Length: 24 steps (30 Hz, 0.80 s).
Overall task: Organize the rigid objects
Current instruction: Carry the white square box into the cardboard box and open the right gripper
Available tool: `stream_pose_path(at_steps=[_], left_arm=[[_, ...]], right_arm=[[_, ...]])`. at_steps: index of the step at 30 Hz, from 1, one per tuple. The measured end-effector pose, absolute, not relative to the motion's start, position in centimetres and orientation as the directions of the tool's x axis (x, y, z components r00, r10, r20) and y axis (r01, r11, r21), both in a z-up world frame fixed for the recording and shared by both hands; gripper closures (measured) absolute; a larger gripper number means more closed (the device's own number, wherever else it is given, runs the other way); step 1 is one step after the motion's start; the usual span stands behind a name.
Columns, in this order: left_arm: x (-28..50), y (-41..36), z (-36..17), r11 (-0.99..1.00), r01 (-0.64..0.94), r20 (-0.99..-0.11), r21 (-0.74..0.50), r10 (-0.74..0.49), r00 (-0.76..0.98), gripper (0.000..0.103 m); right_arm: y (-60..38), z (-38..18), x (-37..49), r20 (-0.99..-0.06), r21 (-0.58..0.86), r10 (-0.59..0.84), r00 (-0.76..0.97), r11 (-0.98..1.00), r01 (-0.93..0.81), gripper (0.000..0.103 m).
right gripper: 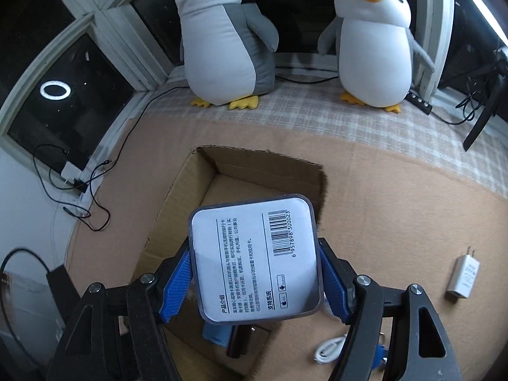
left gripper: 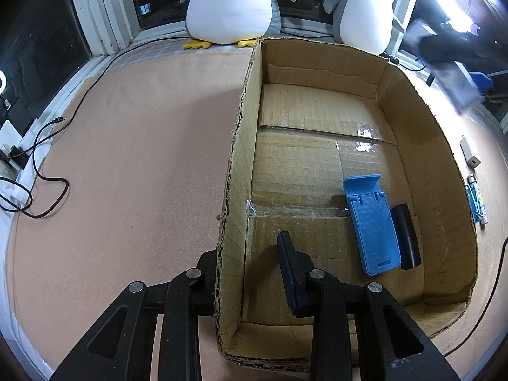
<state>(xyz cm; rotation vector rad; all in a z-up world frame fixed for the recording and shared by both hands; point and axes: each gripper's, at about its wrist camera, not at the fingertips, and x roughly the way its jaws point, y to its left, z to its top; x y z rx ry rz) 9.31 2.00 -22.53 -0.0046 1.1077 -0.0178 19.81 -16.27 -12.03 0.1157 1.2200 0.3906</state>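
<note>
An open cardboard box point(left gripper: 412, 120) lies on the tan mat. Inside it, near the right wall, a blue phone stand point(left gripper: 371, 225) lies flat with a black cylinder point(left gripper: 406, 238) beside it. My left gripper point(left gripper: 247, 247) is open and straddles the box's left wall, one finger outside and the blue-padded finger point(left gripper: 289, 260) inside. My right gripper point(right gripper: 254, 247) is shut on a flat square white case point(right gripper: 254, 260) with a barcode label. It holds the case above the cardboard box point(right gripper: 177, 197). Below it the blue stand point(right gripper: 216, 333) and black cylinder point(right gripper: 241, 339) peek out.
On the mat right of the box lie a white charger point(right gripper: 463, 277), a coiled white cable point(right gripper: 330, 349) and a blue-and-white pen-like item point(left gripper: 476, 203). Two plush penguins point(right gripper: 228, 41) point(right gripper: 374, 44) stand at the window. Black cables point(left gripper: 47, 171) trail at the left edge.
</note>
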Motion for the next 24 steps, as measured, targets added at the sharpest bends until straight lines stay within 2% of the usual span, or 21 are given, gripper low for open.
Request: stream_pose_path(at_steps=[14,24], left_arm=[[9.5,1.9,-22.5,1.0,0.01,-0.893,-0.024,-0.026,0.448,0.072],[9.5,1.9,-22.5,1.0,0.01,-0.893,-0.023,-0.025,0.45,0.072]], right_arm=[[-11.6,-17.9,24.1,-0.911,0.356,0.358,0.205,0.933,-0.048,0.034],[-11.3,-19.8,25.9,-0.907,0.392,0.384,0.173,0.92,0.015,0.034]])
